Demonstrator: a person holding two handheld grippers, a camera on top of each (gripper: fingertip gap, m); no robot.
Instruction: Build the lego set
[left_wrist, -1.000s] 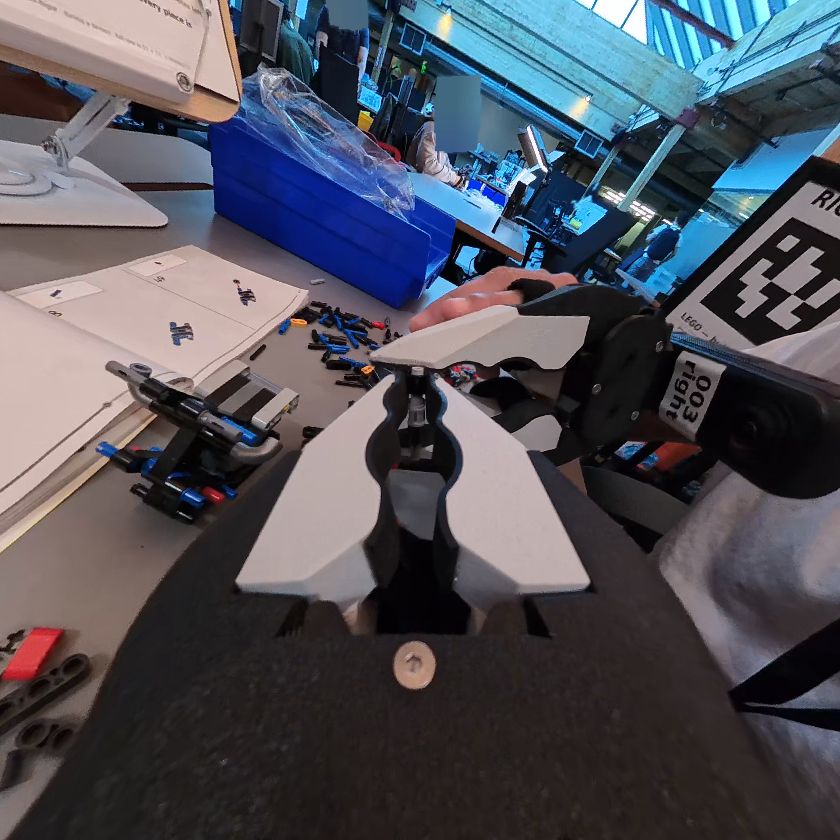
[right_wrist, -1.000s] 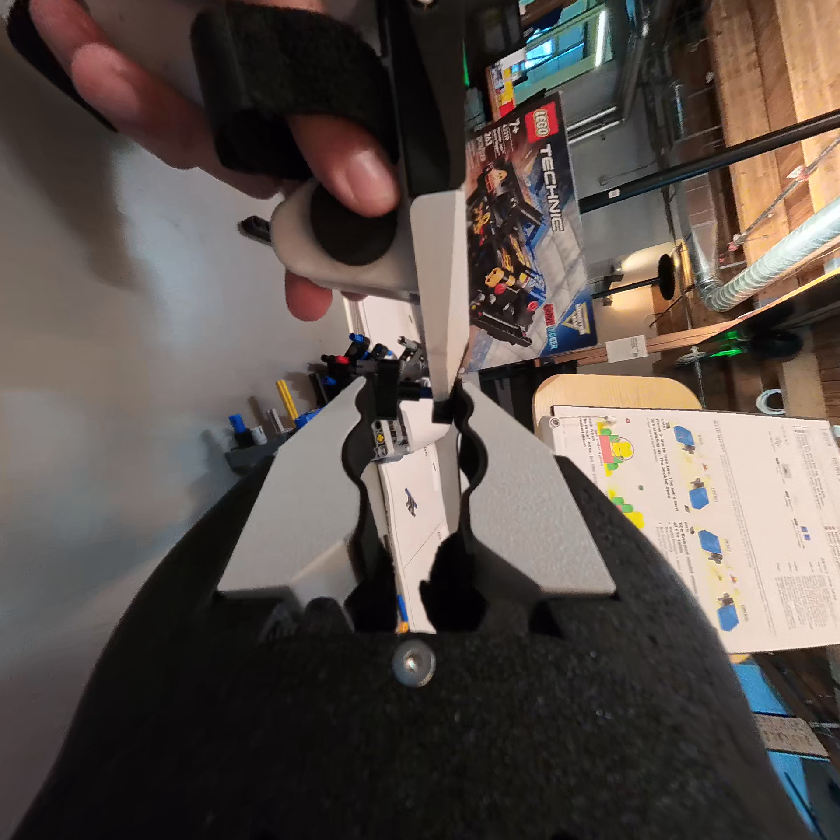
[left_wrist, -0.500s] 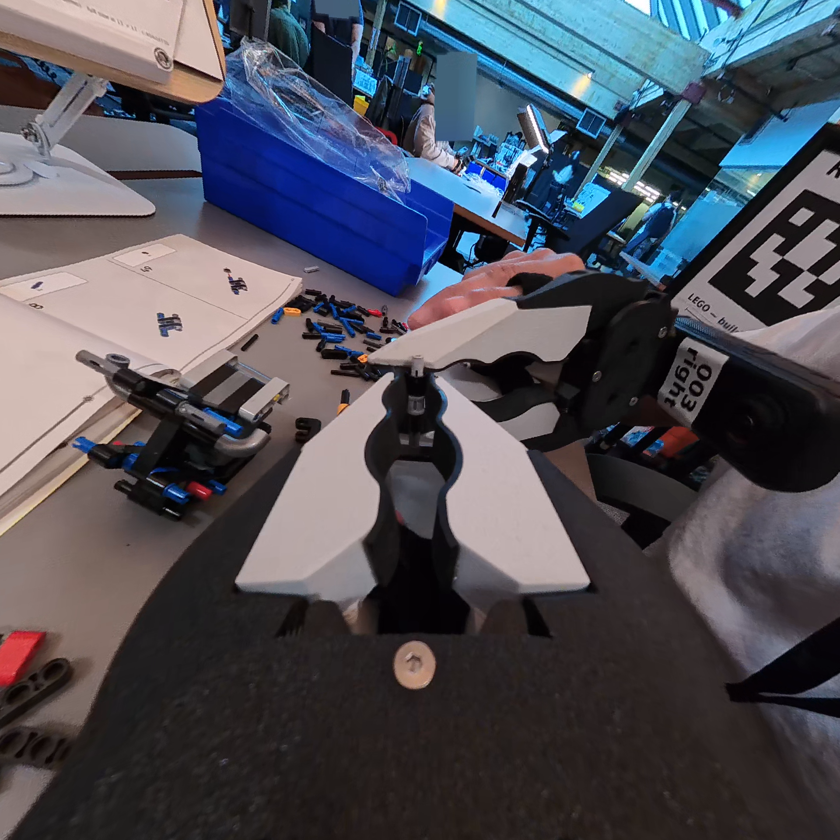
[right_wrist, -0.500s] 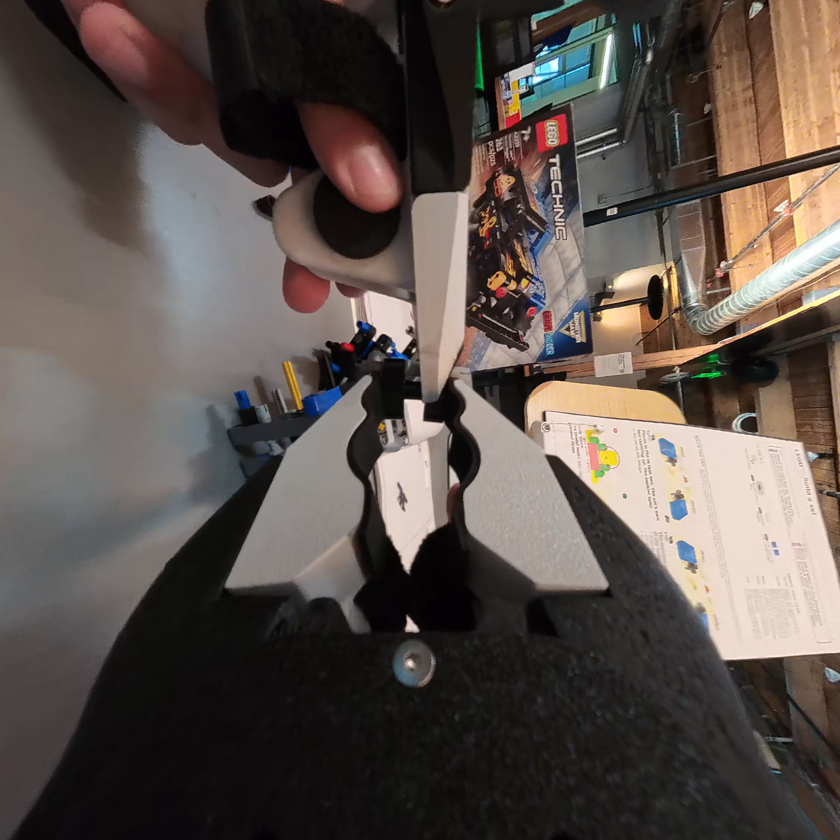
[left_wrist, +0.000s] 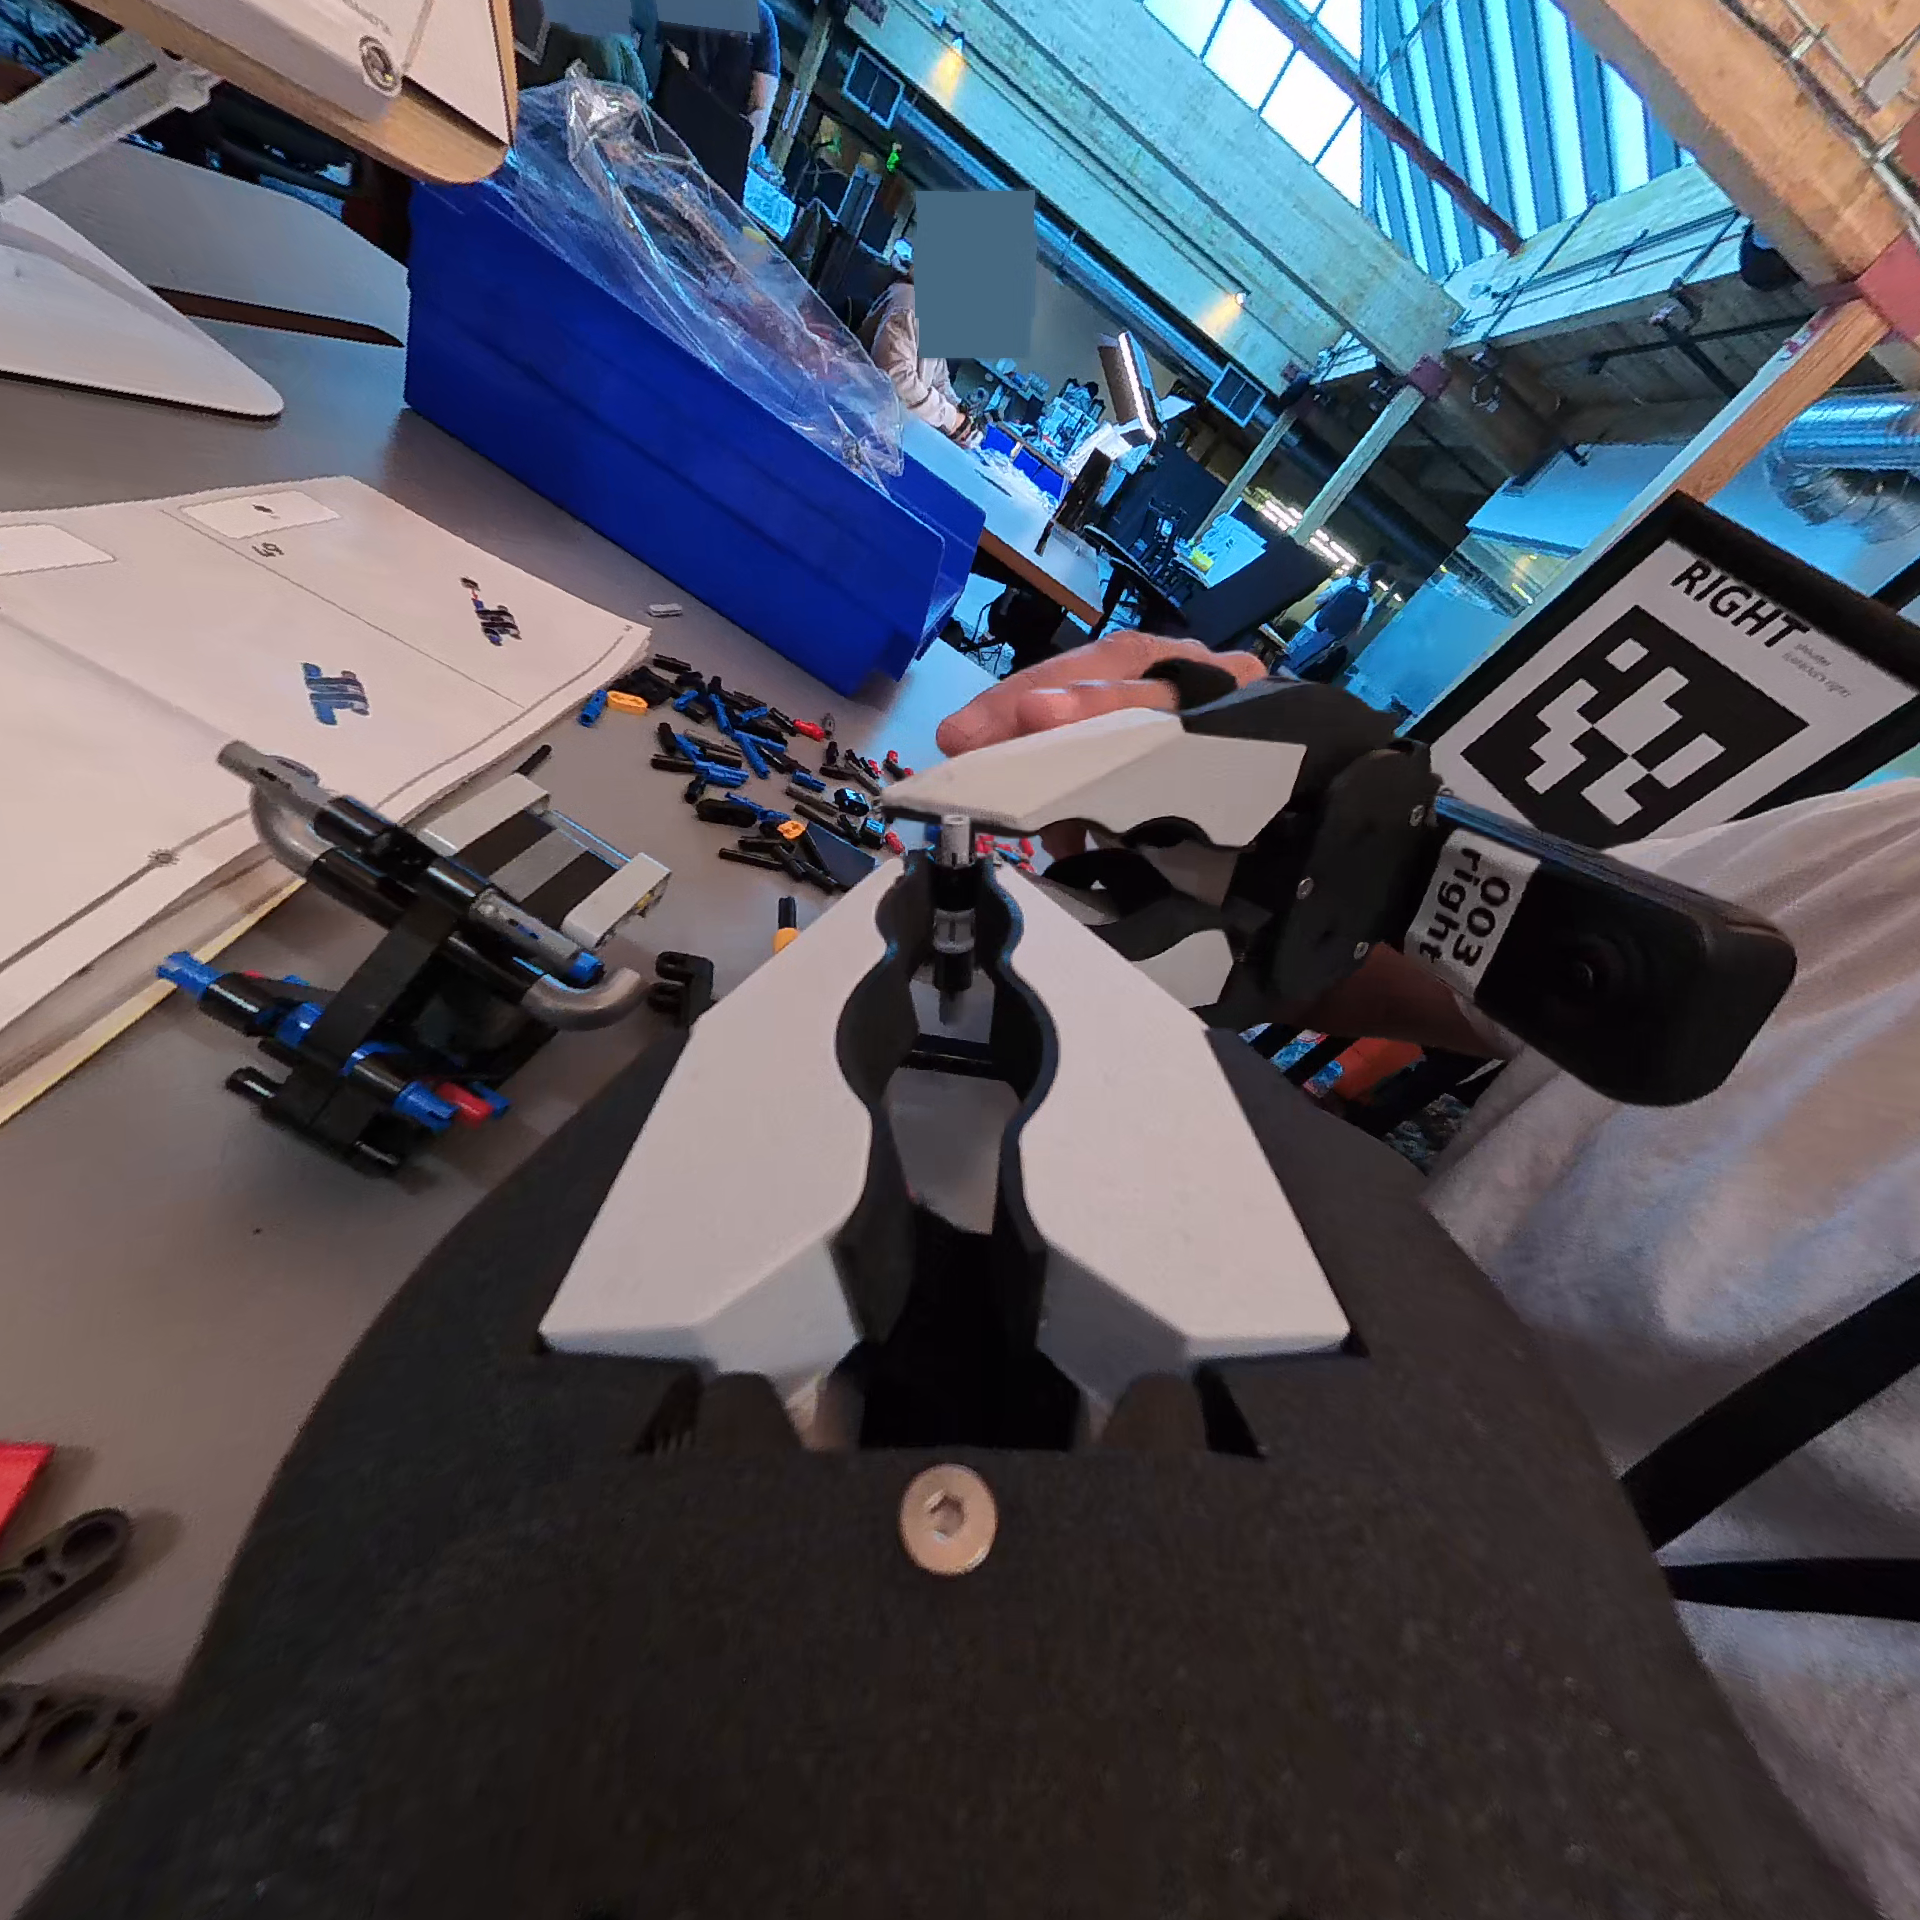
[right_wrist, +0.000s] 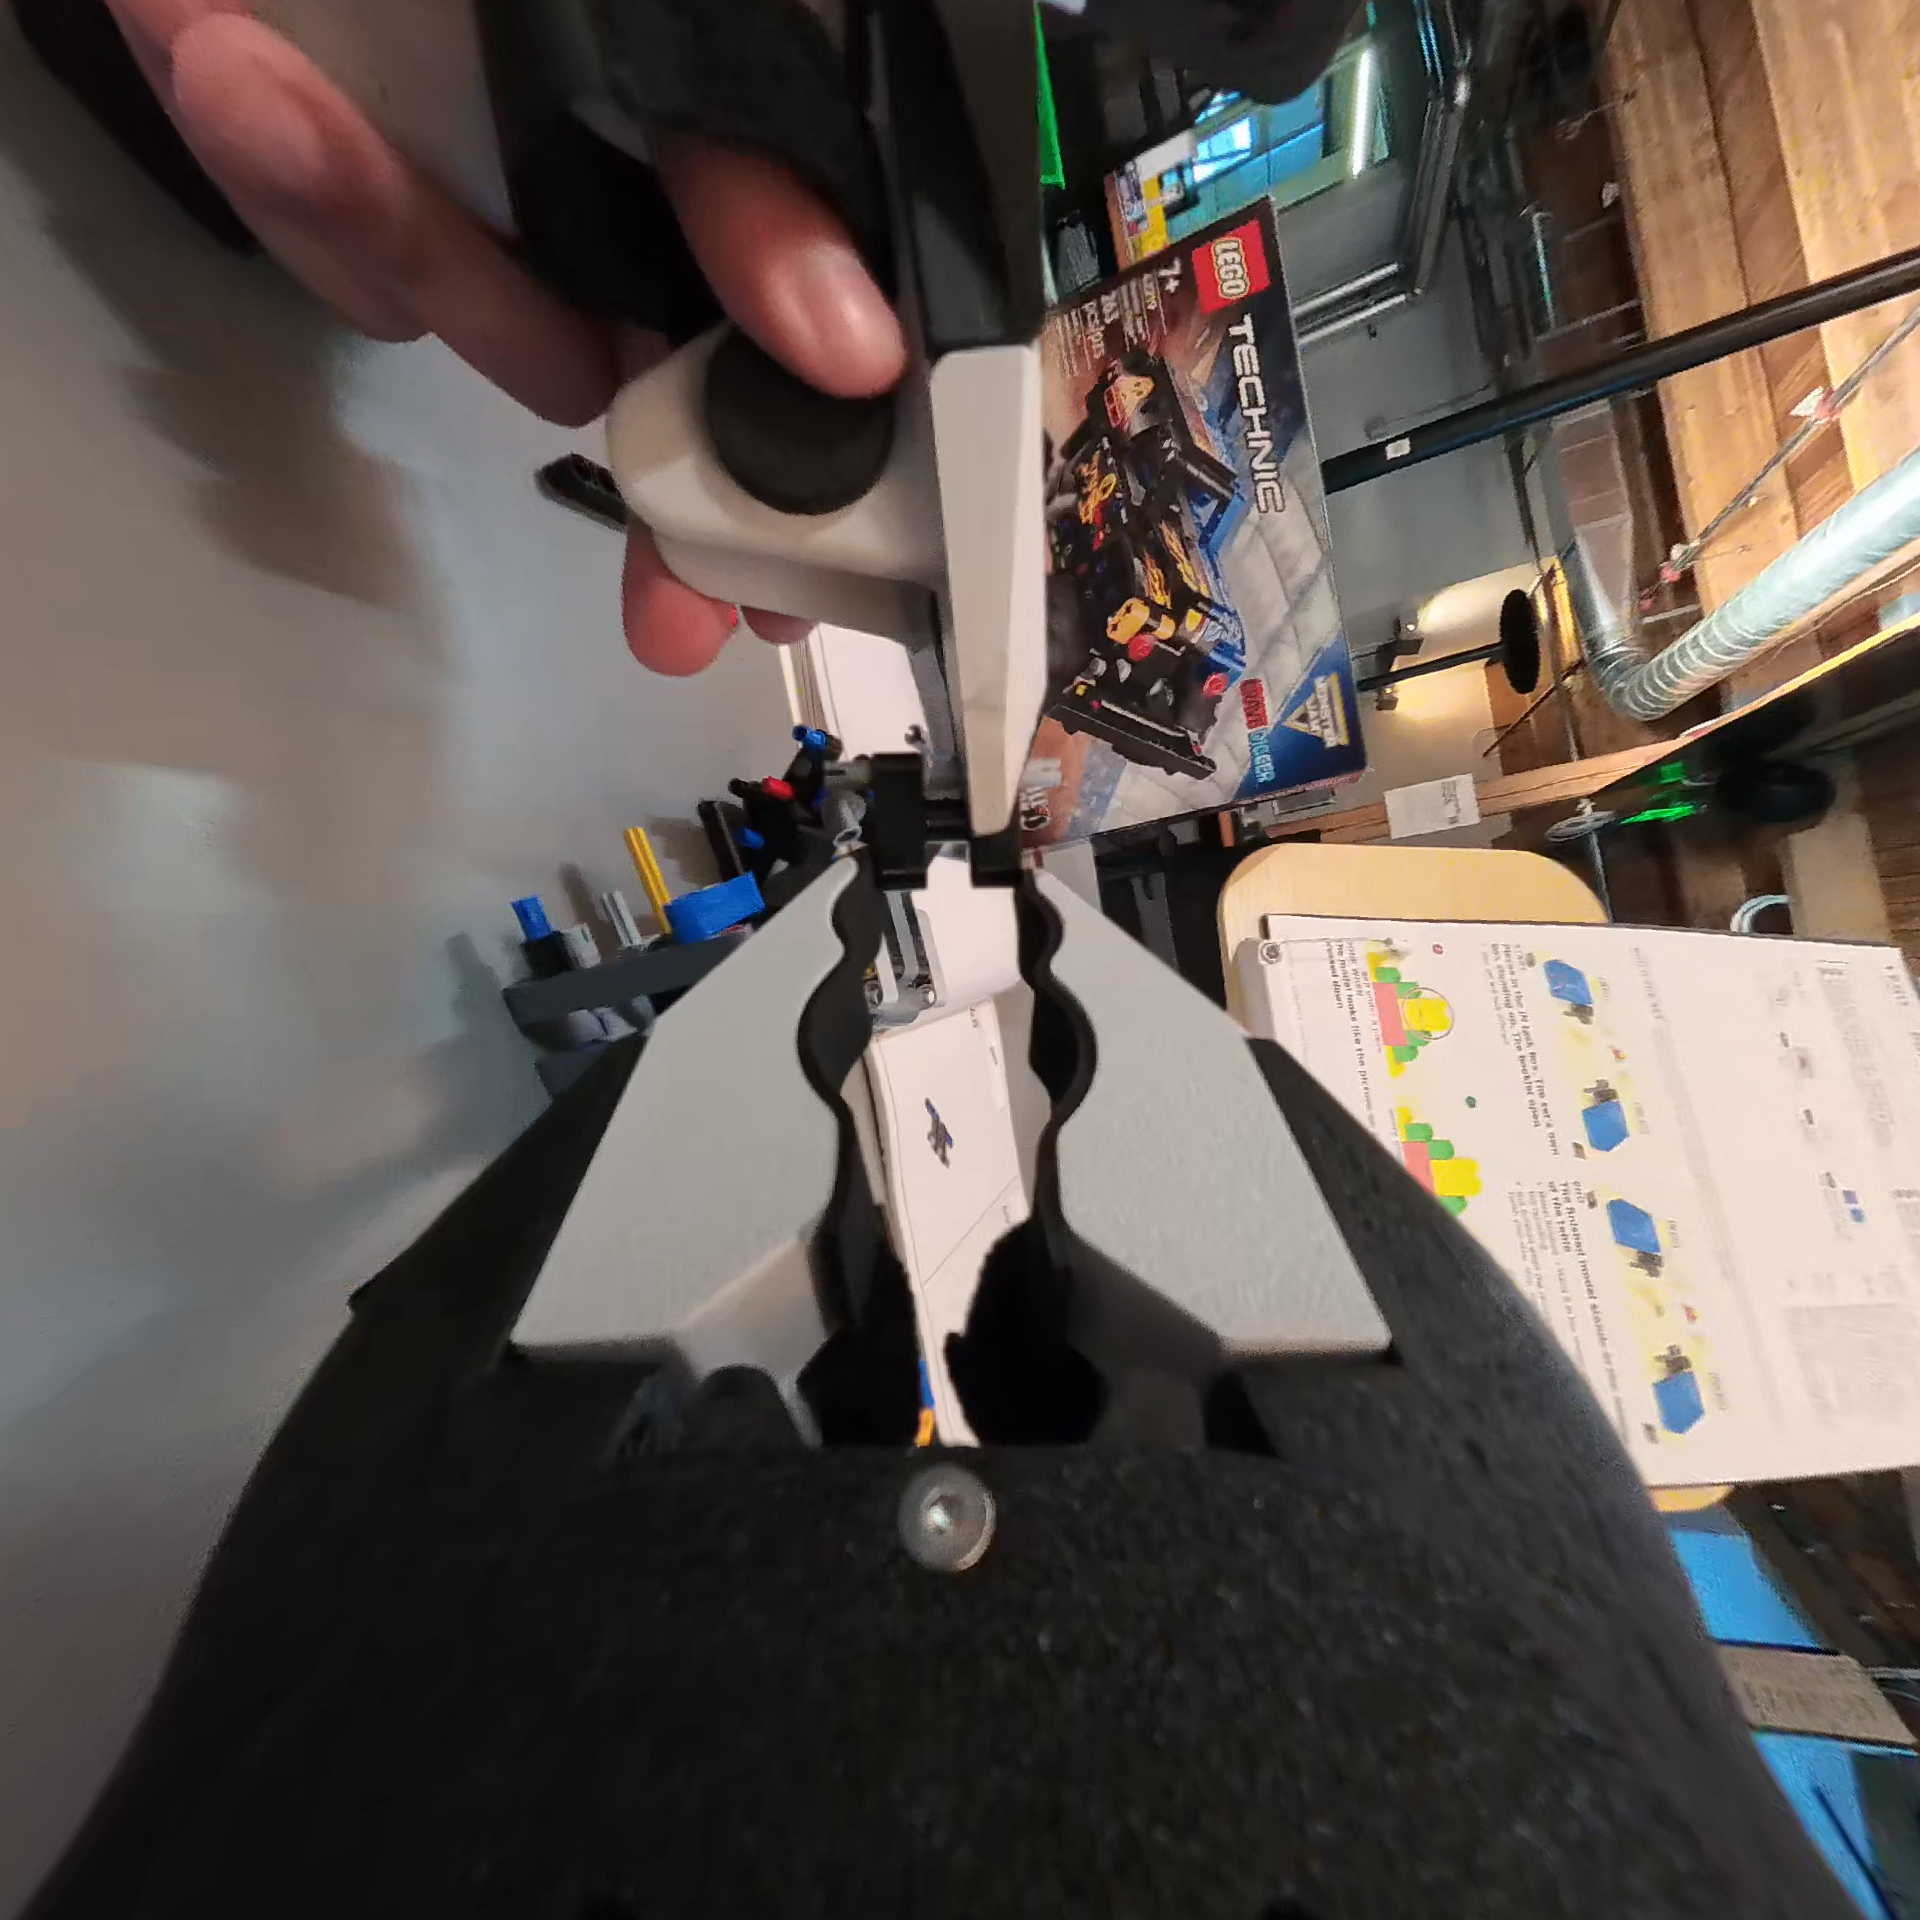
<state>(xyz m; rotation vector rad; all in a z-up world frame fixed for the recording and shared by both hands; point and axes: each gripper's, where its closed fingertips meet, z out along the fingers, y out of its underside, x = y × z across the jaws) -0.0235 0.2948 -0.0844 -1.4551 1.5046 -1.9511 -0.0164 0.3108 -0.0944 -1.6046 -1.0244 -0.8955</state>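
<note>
My left gripper (left_wrist: 951, 899) is shut on a small black-and-grey axle piece (left_wrist: 951, 914), holding it upright above the table. My right gripper (right_wrist: 945, 873) comes in from the right in the left wrist view (left_wrist: 1091, 769). Its upper finger rests on the top of the piece. In the right wrist view the piece (right_wrist: 899, 826) lies across between my fingertips, and the left gripper's finger (right_wrist: 987, 623) comes down from above onto it. The right jaws stand a small gap apart, pinching the piece endwise. A partly built black, blue and grey model (left_wrist: 416, 966) sits on the table to the left.
A pile of loose pins (left_wrist: 758, 769) lies behind the model, beside an open instruction booklet (left_wrist: 260, 644) and a blue bin (left_wrist: 665, 468) with a plastic bag. A red piece (left_wrist: 21, 1475) and black beams (left_wrist: 62, 1558) lie near left. The set's box (right_wrist: 1195, 540) and an instruction board (right_wrist: 1558, 1143) stand beyond. My two grippers' fingertips are within a few centimetres of each other.
The right jaws have closed in a little on the piece since a second ago. Both grippers have stayed together and shifted slightly; the piece remains in the left gripper.
</note>
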